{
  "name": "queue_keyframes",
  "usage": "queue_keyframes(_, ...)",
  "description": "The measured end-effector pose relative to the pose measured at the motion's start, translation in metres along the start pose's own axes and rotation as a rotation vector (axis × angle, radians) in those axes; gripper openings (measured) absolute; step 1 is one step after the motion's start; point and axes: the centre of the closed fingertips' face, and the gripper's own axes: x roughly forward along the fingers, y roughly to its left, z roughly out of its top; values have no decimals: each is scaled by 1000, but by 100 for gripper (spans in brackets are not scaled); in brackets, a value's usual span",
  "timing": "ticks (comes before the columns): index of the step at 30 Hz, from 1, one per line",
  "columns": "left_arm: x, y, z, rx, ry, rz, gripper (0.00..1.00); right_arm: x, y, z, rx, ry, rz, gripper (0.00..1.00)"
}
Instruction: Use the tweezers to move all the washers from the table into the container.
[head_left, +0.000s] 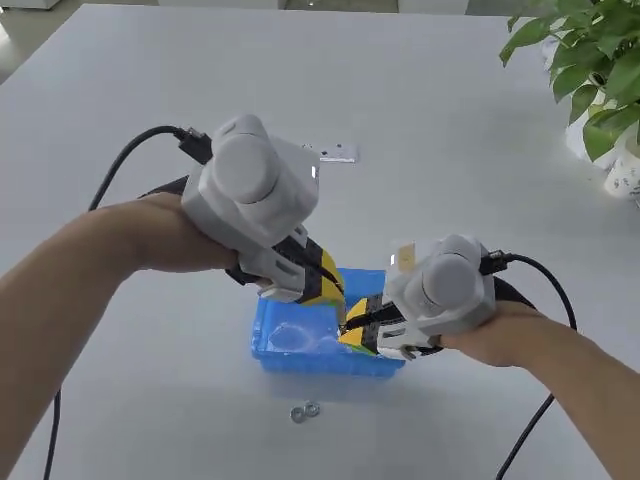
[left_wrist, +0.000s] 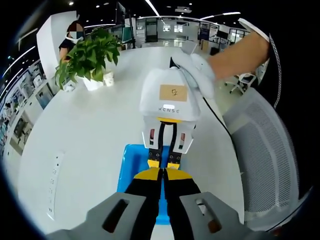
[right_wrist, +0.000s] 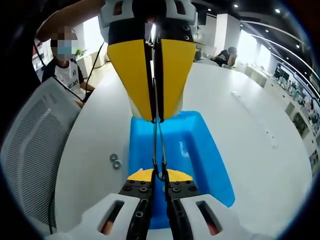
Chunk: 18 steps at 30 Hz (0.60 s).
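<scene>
Bright open-plan office, white table (head_left: 450, 120), potted plant (head_left: 578, 55), mesh chair (right_wrist: 30, 150).

At the centre of the left gripper view, on the white housing of the right gripper (left_wrist: 163, 164), you have a line of small dark capitals (left_wrist: 172, 109) that seems to read "KENSE" — the letters are blurred, so take that loosely. Just above it sits a tan square sticker (left_wrist: 173, 92) whose small mark is too fine to read. In your head view, the white card (head_left: 336, 152) at upper centre and the blue print on the pot (head_left: 622, 180) at the right edge stay illegible.
</scene>
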Motion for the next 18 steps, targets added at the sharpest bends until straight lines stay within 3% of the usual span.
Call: queue_keyframes(18, 13, 5, -13, -33, -1, -6, 5, 14, -3, -14, -1, 45, 35, 9)
